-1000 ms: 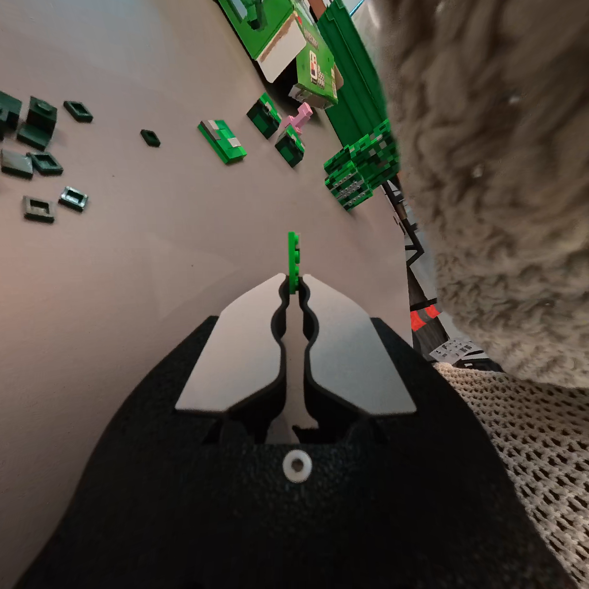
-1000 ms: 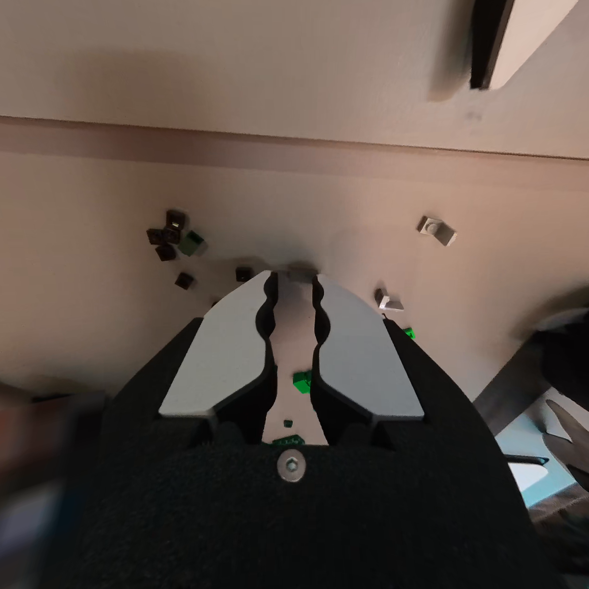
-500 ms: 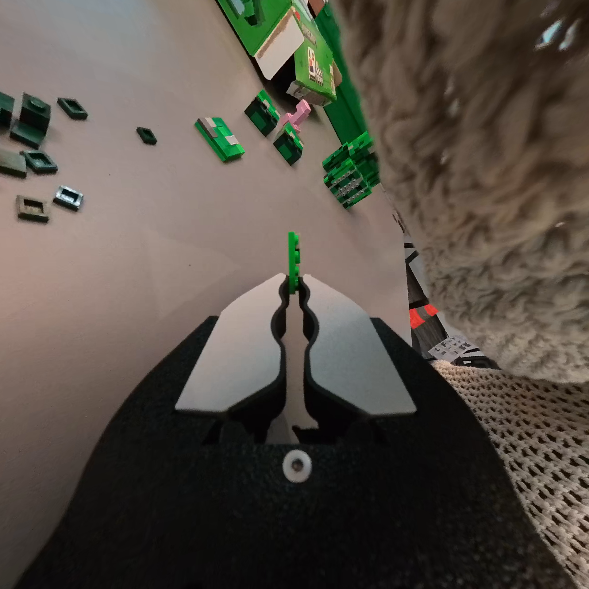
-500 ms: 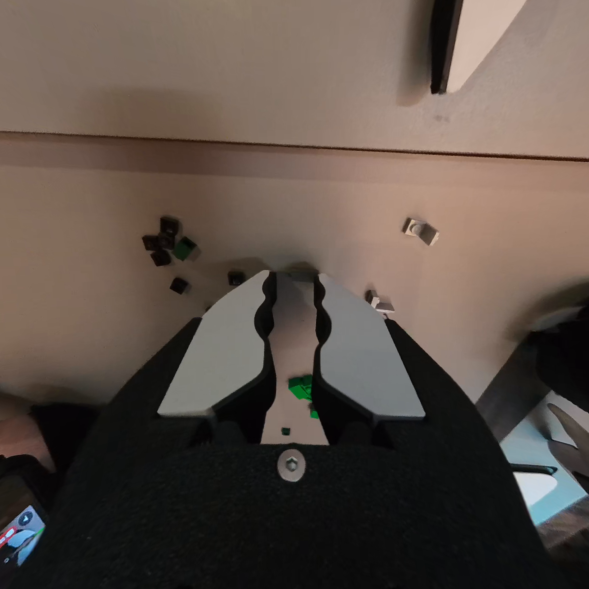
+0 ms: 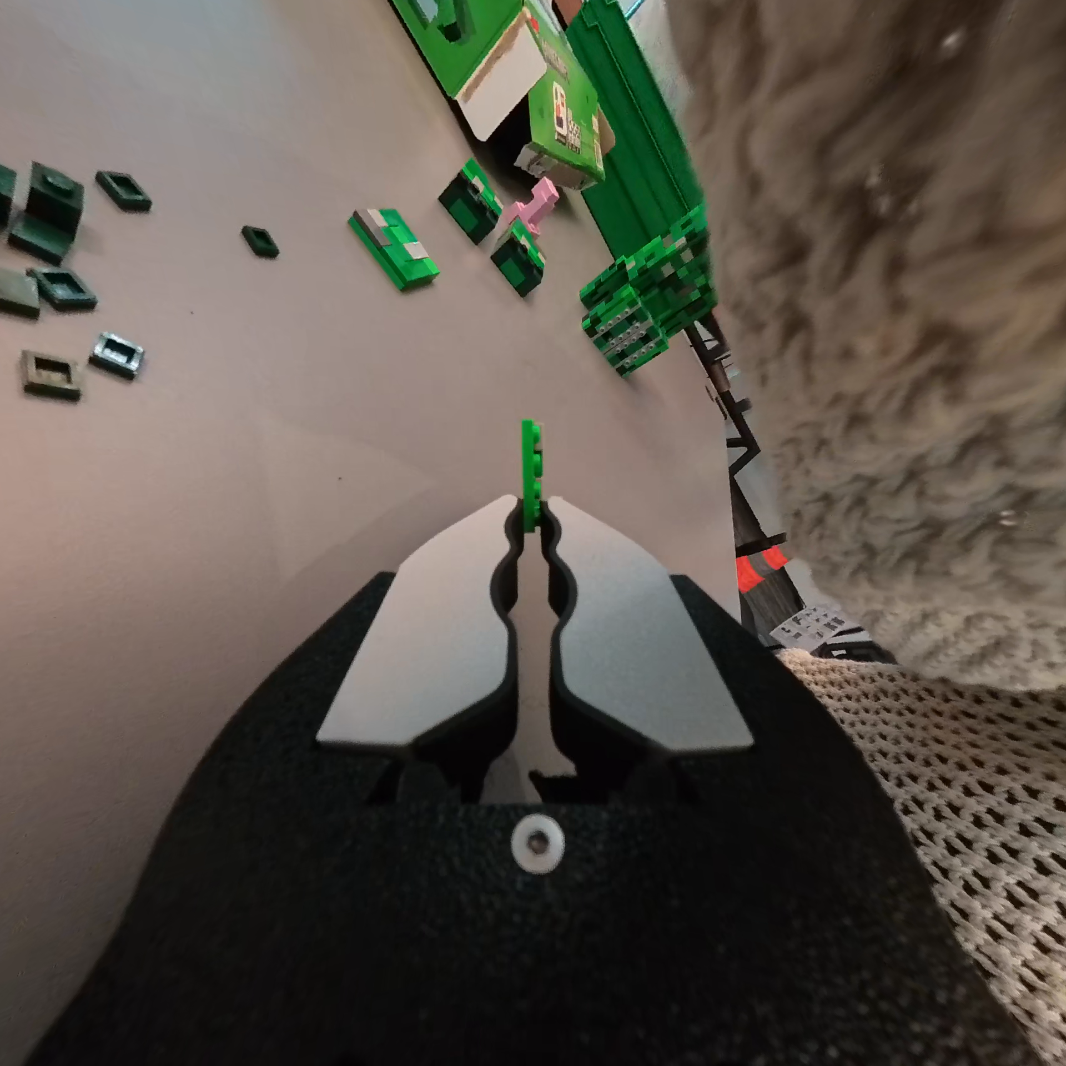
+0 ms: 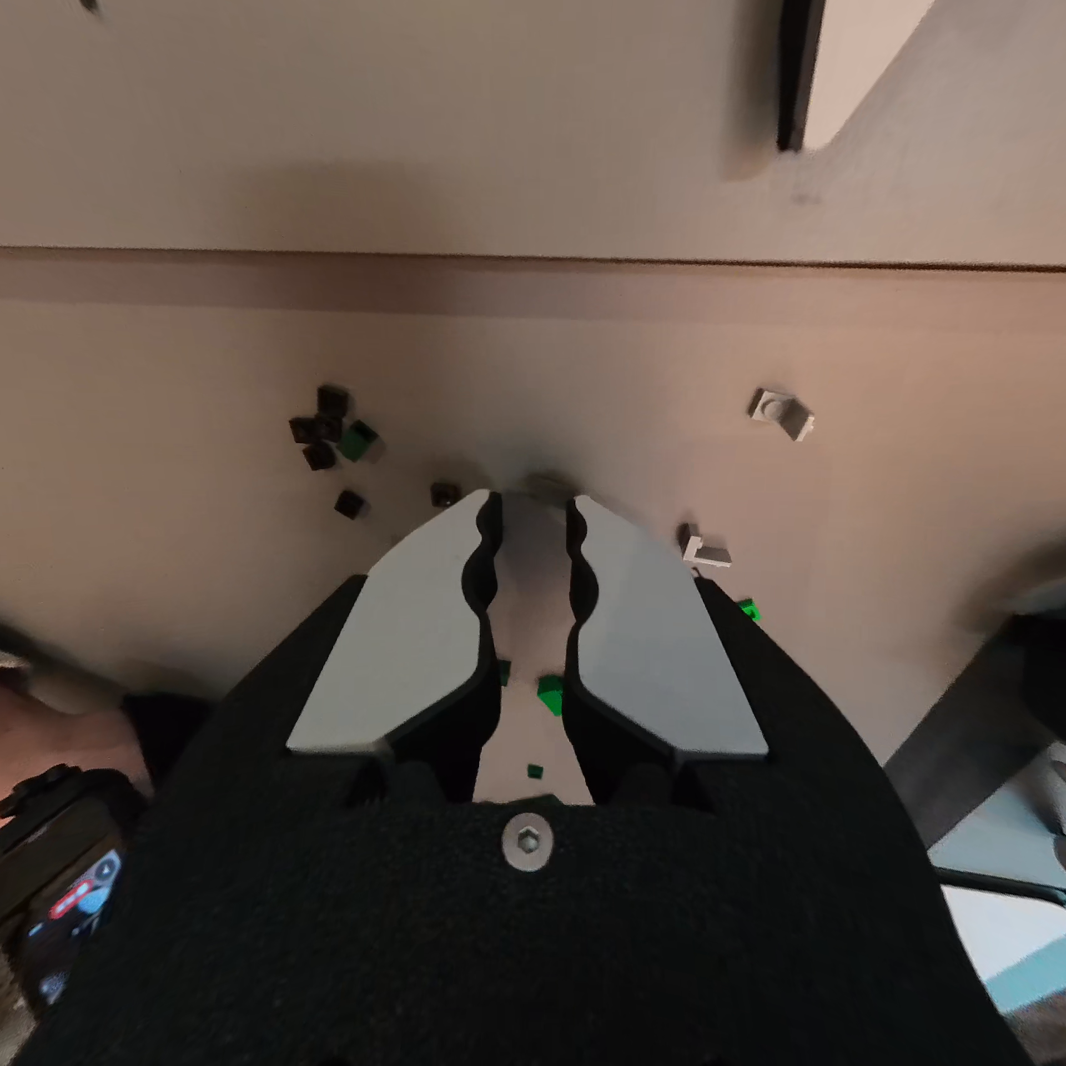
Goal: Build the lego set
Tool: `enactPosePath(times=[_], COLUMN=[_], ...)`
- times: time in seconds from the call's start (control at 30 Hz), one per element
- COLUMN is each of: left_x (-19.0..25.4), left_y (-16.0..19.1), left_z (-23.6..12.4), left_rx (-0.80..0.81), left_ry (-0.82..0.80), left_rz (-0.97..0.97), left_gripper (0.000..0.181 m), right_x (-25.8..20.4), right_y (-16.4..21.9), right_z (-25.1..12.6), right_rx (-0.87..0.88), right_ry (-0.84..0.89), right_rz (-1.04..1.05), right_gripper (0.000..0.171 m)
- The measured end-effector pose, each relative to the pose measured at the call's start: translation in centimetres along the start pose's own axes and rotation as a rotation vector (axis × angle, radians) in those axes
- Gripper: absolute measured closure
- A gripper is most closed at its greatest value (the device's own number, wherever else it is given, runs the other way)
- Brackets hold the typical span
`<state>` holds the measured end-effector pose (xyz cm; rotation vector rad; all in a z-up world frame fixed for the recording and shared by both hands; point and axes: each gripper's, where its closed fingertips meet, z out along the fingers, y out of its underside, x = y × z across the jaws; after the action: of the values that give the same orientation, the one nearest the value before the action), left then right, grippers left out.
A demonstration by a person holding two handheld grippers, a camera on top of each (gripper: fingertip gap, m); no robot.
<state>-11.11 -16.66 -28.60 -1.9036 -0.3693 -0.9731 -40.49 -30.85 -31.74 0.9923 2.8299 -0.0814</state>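
My left gripper (image 5: 532, 510) is shut on a thin bright green plate (image 5: 530, 467), held edge-on above the table. Ahead of it lie a green and grey built strip (image 5: 394, 248), two dark green cubes (image 5: 470, 202), a pink piece (image 5: 533, 207) and a green pixelated block (image 5: 649, 303). My right gripper (image 6: 533, 502) is open and empty just above the table, with a small grey piece (image 6: 545, 483) right at its tips. Small green pieces (image 6: 551, 692) lie under its fingers.
Dark flat tiles (image 5: 57, 282) lie at the left of the left wrist view. A green box (image 5: 568, 124) and a green bin (image 5: 634, 144) stand at the far right, beside a fuzzy sleeve (image 5: 894, 288). Black cubes (image 6: 323, 427) and grey pieces (image 6: 781, 412) lie near the right gripper. Left tips to right tips: about 30 cm.
The left gripper keeps the green plate, and the view has shifted slightly. The right gripper has drifted over the table and now stands a little wider open. A device screen has come in at bottom left.
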Motion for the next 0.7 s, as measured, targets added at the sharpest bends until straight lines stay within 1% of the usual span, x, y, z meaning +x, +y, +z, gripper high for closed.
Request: enactPosePath(times=[0.27,0.43,0.7], left_x=[0.0,0.0,0.0], left_y=[0.0,0.1,0.1], left_z=[0.0,0.0,0.0], left_rx=[-0.003,-0.005,-0.006], left_ry=[0.001,0.002,0.001], left_rz=[0.0,-0.001,-0.001], left_gripper=[0.177,0.177,0.177], right_x=[0.3,-0.2,-0.2], right_y=[0.3,0.2,0.8], right_z=[0.0,-0.3,-1.9], right_rx=[0.017,0.031,0.085], right_ry=[0.01,-0.037,-0.063], right_rz=[0.006,0.044,0.075], right_gripper=[0.152,0.152,0.153])
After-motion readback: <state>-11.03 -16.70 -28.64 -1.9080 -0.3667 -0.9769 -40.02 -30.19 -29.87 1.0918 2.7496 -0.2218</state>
